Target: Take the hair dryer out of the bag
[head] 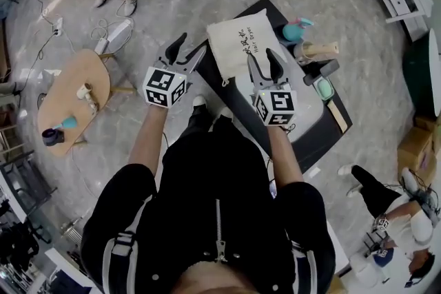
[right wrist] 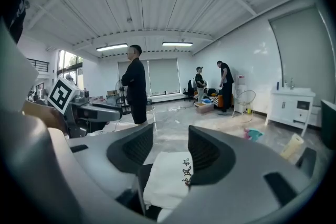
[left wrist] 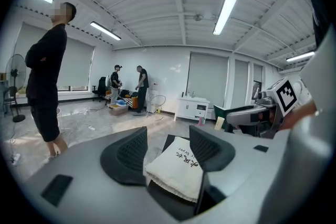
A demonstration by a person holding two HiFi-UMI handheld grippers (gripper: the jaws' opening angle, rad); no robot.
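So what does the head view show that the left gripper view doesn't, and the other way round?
Only the head view: the round wooden side table and the left gripper seen from above with its marker cube, jaws apart. Only the left gripper view: the ceiling lights, a white cabinet and two people by the far wall. Both: the white bag on the dark table, the right gripper and a bystander in black.
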